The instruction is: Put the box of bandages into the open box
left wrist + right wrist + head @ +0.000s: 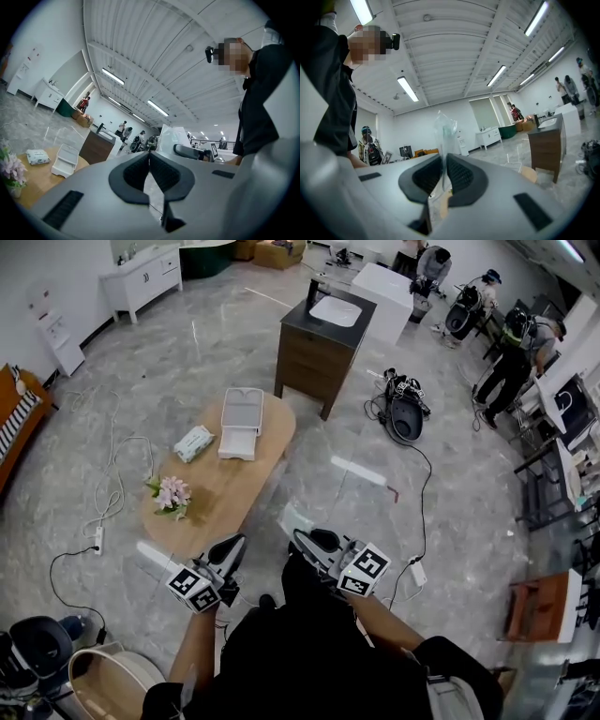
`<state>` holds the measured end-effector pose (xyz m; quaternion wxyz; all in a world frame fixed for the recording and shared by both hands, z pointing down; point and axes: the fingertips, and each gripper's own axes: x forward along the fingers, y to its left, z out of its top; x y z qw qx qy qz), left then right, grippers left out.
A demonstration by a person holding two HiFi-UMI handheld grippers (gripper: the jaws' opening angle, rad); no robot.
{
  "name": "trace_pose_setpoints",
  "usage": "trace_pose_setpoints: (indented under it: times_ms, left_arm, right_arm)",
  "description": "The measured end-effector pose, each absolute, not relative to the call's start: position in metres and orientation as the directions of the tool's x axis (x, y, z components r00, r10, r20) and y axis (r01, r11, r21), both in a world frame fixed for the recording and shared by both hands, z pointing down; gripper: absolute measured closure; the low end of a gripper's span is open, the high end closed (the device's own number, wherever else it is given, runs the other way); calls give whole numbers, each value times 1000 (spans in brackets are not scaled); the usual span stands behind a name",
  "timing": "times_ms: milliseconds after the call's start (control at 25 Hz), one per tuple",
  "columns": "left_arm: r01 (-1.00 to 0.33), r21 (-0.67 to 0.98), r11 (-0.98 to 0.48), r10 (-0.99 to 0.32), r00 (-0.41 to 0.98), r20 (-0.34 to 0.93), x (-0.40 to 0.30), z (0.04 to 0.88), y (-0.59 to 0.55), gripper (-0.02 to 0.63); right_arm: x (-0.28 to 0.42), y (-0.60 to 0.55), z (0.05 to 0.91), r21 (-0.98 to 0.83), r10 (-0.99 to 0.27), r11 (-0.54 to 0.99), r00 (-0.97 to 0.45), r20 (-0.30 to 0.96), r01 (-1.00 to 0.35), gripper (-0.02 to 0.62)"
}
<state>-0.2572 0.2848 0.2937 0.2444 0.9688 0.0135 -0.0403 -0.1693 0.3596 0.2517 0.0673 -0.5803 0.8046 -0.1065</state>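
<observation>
The open white box [240, 423] lies on the oval wooden table [258, 470], its lid folded back. Just left of it rests a pale flat pack [193, 442], which looks like the box of bandages. Both also show in the left gripper view, the pack [37, 156] and the open box [65, 159]. Both grippers hang off the table's near end, close to my body. My left gripper [234, 545] is shut with nothing between its pads [140, 171]. My right gripper [300, 538] is shut on a clear plastic wrapper [443, 129], which sticks up past its jaws.
A pot of pink flowers [171, 495] stands on the table's near left. Cables and a power strip [98, 538] trail on the floor to the left. A dark wooden cabinet with a sink [323, 338] stands beyond the table. People [520, 348] work at the far right.
</observation>
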Motion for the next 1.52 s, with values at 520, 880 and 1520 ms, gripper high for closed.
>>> trace_pose_setpoints:
  times_ms: [520, 880, 1520]
  left_arm:
    - [15, 452, -892, -8, 999, -48, -153, 293, 201, 588]
    - [-44, 432, -901, -58, 998, -19, -70, 280, 137, 588]
    - [-171, 485, -857, -189, 982, 11, 15, 292, 60, 588]
  right_arm:
    - [-65, 274, 259, -291, -939, 332, -344, -10, -897, 561]
    - [22, 207, 255, -311, -918, 381, -396, -15, -871, 561]
    - [142, 132, 272, -339, -893, 426, -449, -11, -839, 561]
